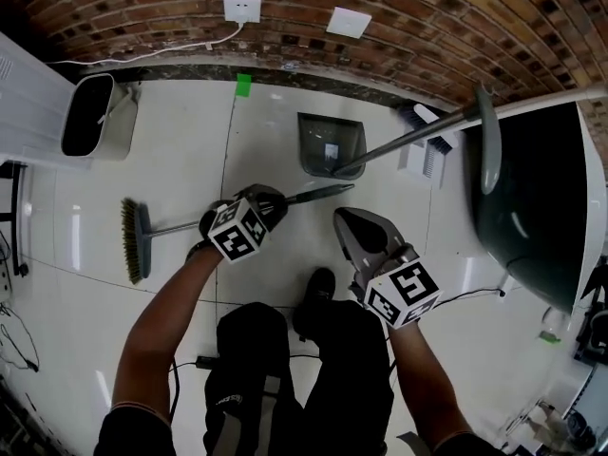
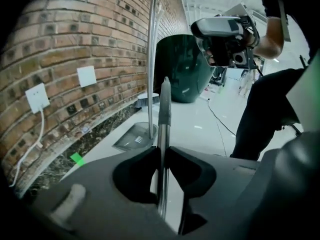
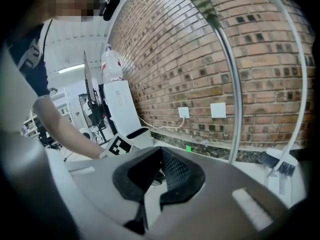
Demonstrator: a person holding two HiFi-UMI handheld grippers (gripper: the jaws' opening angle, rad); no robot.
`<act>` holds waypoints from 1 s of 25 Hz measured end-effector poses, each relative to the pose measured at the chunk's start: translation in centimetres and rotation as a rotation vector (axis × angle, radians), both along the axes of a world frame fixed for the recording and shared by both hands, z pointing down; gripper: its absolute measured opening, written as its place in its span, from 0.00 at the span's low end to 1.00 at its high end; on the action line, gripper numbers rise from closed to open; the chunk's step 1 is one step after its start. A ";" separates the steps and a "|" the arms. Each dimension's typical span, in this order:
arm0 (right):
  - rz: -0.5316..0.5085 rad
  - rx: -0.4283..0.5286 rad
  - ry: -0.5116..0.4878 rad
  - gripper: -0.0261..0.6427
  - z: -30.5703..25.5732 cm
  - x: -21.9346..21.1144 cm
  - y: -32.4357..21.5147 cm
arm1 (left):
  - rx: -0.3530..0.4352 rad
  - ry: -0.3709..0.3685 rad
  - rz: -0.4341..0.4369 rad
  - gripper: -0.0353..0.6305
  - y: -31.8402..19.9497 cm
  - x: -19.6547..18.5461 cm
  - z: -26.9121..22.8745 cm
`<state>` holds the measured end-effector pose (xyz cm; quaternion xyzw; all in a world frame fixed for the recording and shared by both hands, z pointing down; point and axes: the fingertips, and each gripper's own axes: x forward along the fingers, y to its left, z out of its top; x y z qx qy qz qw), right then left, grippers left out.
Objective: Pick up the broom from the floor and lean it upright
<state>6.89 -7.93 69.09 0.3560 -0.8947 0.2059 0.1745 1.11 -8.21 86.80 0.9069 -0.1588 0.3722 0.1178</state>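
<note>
My left gripper (image 1: 269, 205) is clamped on the broom (image 1: 133, 240) handle, with the brush head out to its left. My right gripper (image 1: 344, 217) is beside it, jaws together and empty. Ahead is the dustpan (image 1: 330, 142). Far left is a white bin (image 1: 121, 122), too dark inside to see contents.

Bright even light, glare streaks on glossy floor (image 1: 285, 150), strong fisheye bending, dark corners
</note>
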 end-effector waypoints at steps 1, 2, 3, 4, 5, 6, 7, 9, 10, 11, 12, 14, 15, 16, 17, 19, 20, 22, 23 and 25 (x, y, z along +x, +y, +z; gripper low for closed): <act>-0.013 -0.003 -0.019 0.05 -1.9 -1.2 0.3 | 0.018 -0.006 -0.016 0.17 -0.1 -1.0 -1.8; -0.033 -0.013 -0.033 0.05 -3.7 -2.4 0.6 | 0.037 -0.012 -0.034 0.17 -0.1 -2.1 -3.7; -0.057 -0.024 -0.040 0.05 -5.4 -3.5 1.0 | 0.053 -0.017 -0.050 0.17 -0.1 -3.2 -5.5; -0.081 -0.030 -0.045 0.05 -7.2 -4.6 1.4 | 0.067 -0.022 -0.065 0.17 0.0 -4.3 -7.3; -0.101 -0.029 -0.050 0.05 -9.1 -5.5 1.6 | 0.078 -0.027 -0.079 0.16 0.0 -5.3 -9.1; -0.118 -0.026 -0.055 0.05 -11.0 -6.1 1.6 | 0.087 -0.033 -0.095 0.16 -0.1 -6.3 -10.9; -0.131 -0.023 -0.059 0.05 -12.8 -6.7 1.5 | 0.095 -0.038 -0.114 0.16 -0.4 -7.3 -12.7; -0.157 -0.016 -0.068 0.05 -16.2 -7.7 0.9 | 0.110 -0.047 -0.159 0.16 -1.2 -9.1 -16.3; -0.172 -0.009 -0.076 0.05 -17.9 -8.3 0.5 | 0.118 -0.050 -0.185 0.16 -1.5 -10.1 -18.1; -0.188 0.000 -0.084 0.05 -19.6 -8.9 0.1 | 0.128 -0.052 -0.214 0.16 -1.8 -11.0 -19.9; -0.205 0.009 -0.094 0.05 -21.2 -9.6 -0.2 | 0.138 -0.052 -0.244 0.16 -2.1 -12.0 -21.6; -0.231 0.019 -0.110 0.05 -24.2 -10.6 -0.7 | 0.153 -0.048 -0.305 0.16 -2.3 -13.6 -24.8; -0.242 0.021 -0.117 0.05 -25.5 -10.9 -0.8 | 0.156 -0.045 -0.335 0.16 -2.3 -14.2 -26.2; -0.253 0.024 -0.124 0.05 -26.8 -11.2 -0.9 | 0.157 -0.041 -0.366 0.16 -2.2 -14.7 -27.6; -0.265 0.028 -0.131 0.05 -28.1 -11.4 -1.1 | 0.157 -0.036 -0.396 0.16 -2.2 -15.2 -28.9; -0.295 0.036 -0.140 0.05 -30.2 -11.8 -1.6 | 0.161 -0.023 -0.462 0.17 -2.3 -15.8 -31.6; -0.310 0.042 -0.144 0.05 -31.2 -11.9 -1.9 | 0.167 -0.013 -0.496 0.17 -2.5 -16.1 -33.0; -0.329 0.056 -0.155 0.05 -33.1 -11.8 -2.6 | 0.174 0.019 -0.568 0.17 -2.9 -16.3 -36.0; -0.333 0.062 -0.161 0.05 -34.0 -11.6 -3.0 | 0.170 0.042 -0.605 0.17 -3.1 -16.3 -37.3; -0.335 0.070 -0.174 0.05 -35.7 -10.8 -3.7 | 0.161 0.088 -0.679 0.17 -3.8 -16.1 -39.5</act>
